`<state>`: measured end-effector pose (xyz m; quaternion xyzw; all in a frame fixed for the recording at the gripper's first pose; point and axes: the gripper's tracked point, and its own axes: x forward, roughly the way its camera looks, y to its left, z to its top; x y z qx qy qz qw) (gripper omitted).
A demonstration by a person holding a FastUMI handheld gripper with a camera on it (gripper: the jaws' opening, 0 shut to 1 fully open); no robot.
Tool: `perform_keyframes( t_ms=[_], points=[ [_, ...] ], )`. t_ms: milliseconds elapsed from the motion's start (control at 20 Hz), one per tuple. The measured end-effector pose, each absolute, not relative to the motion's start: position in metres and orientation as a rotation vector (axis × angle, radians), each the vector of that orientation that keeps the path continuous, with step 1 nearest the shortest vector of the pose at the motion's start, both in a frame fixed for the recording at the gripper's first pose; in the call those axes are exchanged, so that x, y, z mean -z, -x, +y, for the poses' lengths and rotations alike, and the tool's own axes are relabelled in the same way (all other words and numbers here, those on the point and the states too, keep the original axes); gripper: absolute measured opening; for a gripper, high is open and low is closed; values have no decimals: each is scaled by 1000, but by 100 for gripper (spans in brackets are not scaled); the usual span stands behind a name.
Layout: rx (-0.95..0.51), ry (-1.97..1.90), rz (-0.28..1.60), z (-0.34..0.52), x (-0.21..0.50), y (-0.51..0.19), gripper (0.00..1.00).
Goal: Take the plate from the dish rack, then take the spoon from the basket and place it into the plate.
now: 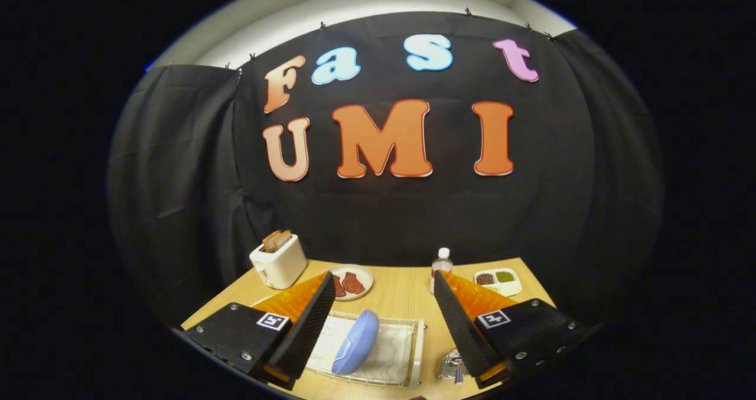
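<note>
A light blue plate stands on edge in a white wire dish rack on the wooden table. It sits between my two fingers, closer to the left one. My gripper is open and held above the rack, with nothing between its fingers. A shiny metal basket lies just to the right of the rack, partly hidden by my right finger. Something metallic, perhaps the spoon, pokes out at its near side.
A white toaster with bread slices stands at the table's far left. Beyond my fingers lie a plate with reddish pieces, a small bottle and a white divided tray of food.
</note>
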<state>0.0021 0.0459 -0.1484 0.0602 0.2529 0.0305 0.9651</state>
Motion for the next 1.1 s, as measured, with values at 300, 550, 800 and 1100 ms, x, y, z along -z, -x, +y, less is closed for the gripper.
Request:
perform_keyframes(
  t_ms=[300,550,800,1100],
  points=[
    [-66,-121,750,65,213,1,99],
    [-76,-98,926,74,258,4,98],
    [-78,-69,1105,82,297,6,98],
    [-69,-72,1299,93,332,19,87]
  ],
)
